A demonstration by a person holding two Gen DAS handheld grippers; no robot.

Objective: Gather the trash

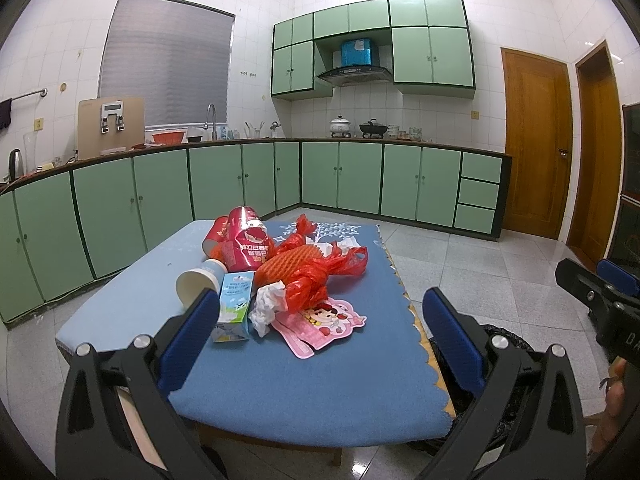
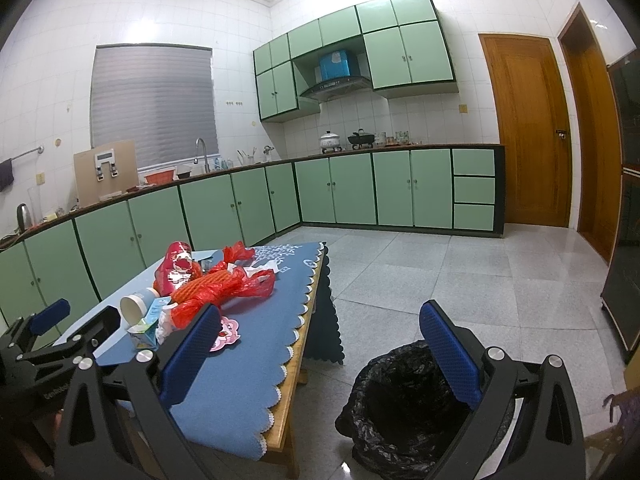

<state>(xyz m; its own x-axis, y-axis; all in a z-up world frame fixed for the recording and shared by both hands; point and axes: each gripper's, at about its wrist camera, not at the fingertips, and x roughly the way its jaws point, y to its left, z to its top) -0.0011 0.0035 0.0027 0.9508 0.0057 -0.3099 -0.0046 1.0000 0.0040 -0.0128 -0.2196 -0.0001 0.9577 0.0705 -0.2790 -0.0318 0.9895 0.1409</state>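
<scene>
Both grippers are spread wide with nothing between the blue pads. The left gripper [image 1: 320,332] hovers over the near end of the table [image 1: 280,380], which has a blue cloth on it. The trash sits in 1 heap mid-table: a paper cup [image 1: 200,284] tipped on its side, a small milk carton [image 1: 234,308] just beside it, crumpled white tissue [image 1: 266,306], a red plastic bag [image 1: 320,268] wrapped around orange foam netting [image 1: 290,266], a red drink carton [image 1: 246,240], and a pink snack wrapper [image 1: 320,326] lying flat nearest the camera. The right gripper [image 2: 320,352] is off the table's right edge, above the floor, with the black-lined trash bin [image 2: 404,404] right under it.
</scene>
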